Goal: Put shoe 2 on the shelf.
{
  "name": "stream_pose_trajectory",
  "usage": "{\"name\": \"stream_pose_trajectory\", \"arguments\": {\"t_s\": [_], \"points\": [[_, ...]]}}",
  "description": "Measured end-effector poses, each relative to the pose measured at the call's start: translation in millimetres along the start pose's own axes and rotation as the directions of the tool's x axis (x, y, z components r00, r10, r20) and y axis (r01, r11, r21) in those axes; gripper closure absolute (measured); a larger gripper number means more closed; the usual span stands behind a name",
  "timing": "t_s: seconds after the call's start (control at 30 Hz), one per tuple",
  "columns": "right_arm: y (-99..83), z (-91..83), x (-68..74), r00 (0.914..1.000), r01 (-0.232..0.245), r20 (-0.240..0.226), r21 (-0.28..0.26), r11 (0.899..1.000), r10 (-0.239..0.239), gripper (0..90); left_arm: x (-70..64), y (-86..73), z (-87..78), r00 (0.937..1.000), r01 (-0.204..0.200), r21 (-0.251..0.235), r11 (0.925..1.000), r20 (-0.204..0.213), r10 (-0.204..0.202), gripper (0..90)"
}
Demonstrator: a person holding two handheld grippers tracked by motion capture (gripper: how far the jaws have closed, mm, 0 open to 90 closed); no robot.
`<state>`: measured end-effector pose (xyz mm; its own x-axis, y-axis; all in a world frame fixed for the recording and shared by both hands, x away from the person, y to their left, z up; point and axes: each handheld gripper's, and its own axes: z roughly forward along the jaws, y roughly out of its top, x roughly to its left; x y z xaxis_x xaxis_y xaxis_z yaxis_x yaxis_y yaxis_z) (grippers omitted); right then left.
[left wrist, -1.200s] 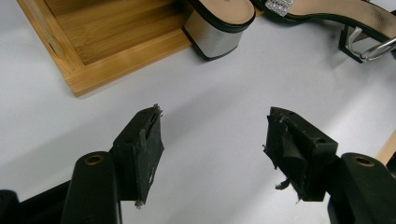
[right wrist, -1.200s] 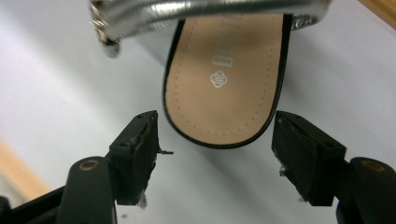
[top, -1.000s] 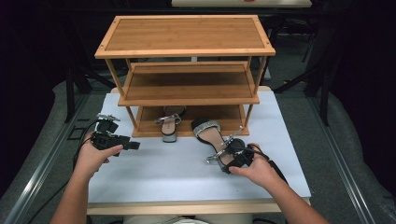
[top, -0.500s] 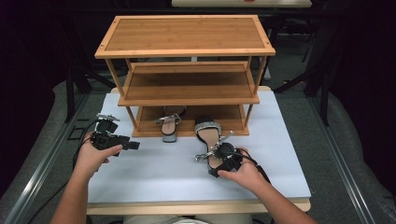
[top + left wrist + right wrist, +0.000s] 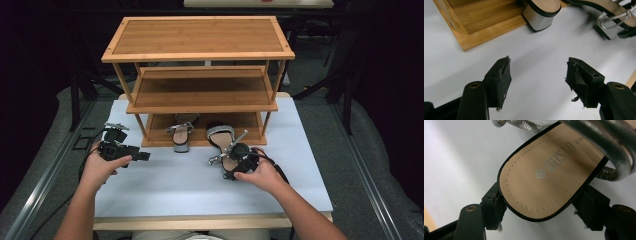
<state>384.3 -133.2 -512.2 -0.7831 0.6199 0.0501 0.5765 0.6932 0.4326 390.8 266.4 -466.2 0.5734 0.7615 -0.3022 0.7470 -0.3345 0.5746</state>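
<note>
A three-tier bamboo shoe rack (image 5: pixel 200 37) stands at the back of the white table (image 5: pixel 165 185). One silver block-heel sandal (image 5: pixel 181 136) rests on the bottom shelf (image 5: pixel 474 25), its heel (image 5: pixel 541 12) jutting over the front edge. A second, matching sandal (image 5: pixel 218 134) lies with its toe at the shelf front and its heel toward me. My right gripper (image 5: pixel 229 162) is shut on that heel; the tan insole (image 5: pixel 544 177) sits between its jaws (image 5: pixel 541 202). My left gripper (image 5: pixel 144 156) hovers open and empty (image 5: pixel 537 67) over the table, left of the rack.
The rack's upper two shelves (image 5: pixel 200 92) are bare. White table surface stretches in front of the rack between both hands. Dark floor and metal rails (image 5: pixel 45 165) flank the table.
My right gripper has moved left and toward the rack with the sandal, bringing its toe to the bottom shelf. The left gripper has stayed put.
</note>
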Motion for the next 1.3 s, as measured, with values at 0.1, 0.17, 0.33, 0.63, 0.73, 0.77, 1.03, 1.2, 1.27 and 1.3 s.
{"name": "stream_pose_trajectory", "arguments": {"t_s": [0.1, 0.17, 0.33, 0.63, 0.73, 0.77, 1.03, 1.2, 1.27, 1.3], "points": [[8.0, 3.0, -7.9, 0.9999, 0.010, 0.000, 0.001, 1.000, -0.010, 30.9, 0.8, -0.1, 1.1, 1.0000, 0.000, 0.003, 1.0000, -0.001, 0.000, 35.7], [11.0, 4.3, -10.2, 1.0000, 0.008, -0.001, -0.004, 1.000, -0.008, 30.9, 0.8, -0.3, 1.7, 1.0000, 0.002, 0.003, 1.0000, -0.001, -0.002, 35.7], [31.4, 9.8, -23.1, 0.9998, -0.015, -0.010, -0.008, 1.000, 0.015, 31.1, -0.1, -0.5, 7.4, 1.0000, 0.000, 0.019, 0.9998, 0.001, 0.000, 35.7], [49.0, 20.5, -38.6, 0.9984, -0.054, -0.017, -0.041, 0.998, 0.053, 31.1, -4.8, 0.0, 19.2, 0.9998, -0.020, 0.051, 0.9985, 0.001, 0.020, 35.7], [48.9, 26.8, -40.7, 0.9979, -0.064, 0.008, 0.003, 0.998, 0.064, 29.9, -5.2, -0.6, 23.1, 0.9998, -0.020, 0.057, 0.9982, 0.006, 0.020, 35.7], [47.6, 28.5, -39.3, 0.9979, -0.062, 0.015, 0.001, 0.998, 0.062, 29.9, -5.3, -0.7, 23.7, 0.9998, -0.021, 0.057, 0.9982, 0.006, 0.021, 35.7], [36.3, 17.9, -33.6, 0.9930, -0.099, 0.061, -0.041, 0.994, 0.101, 30.1, -6.6, 0.0, 27.8, 0.9996, -0.027, 0.058, 0.9980, 0.009, 0.027, 35.7], [38.3, 13.6, -28.1, 0.9913, -0.113, 0.064, -0.041, 0.993, 0.115, 39.5, -6.2, 0.6, 32.4, 0.9997, -0.023, 0.050, 0.9985, 0.007, 0.023, 36.9], [39.7, 9.9, -30.1, 0.9890, -0.138, 0.043, -0.074, 0.988, 0.141, 39.7, -6.1, 1.4, 34.1, 0.9996, -0.028, 0.047, 0.9985, 0.007, 0.028, 37.9], [40.7, 6.9, -31.8, 0.9868, -0.153, 0.040, -0.086, 0.985, 0.157, 39.9, -6.2, 1.6, 35.1, 0.9996, -0.026, 0.046, 0.9986, 0.008, 0.025, 38.4]]}}
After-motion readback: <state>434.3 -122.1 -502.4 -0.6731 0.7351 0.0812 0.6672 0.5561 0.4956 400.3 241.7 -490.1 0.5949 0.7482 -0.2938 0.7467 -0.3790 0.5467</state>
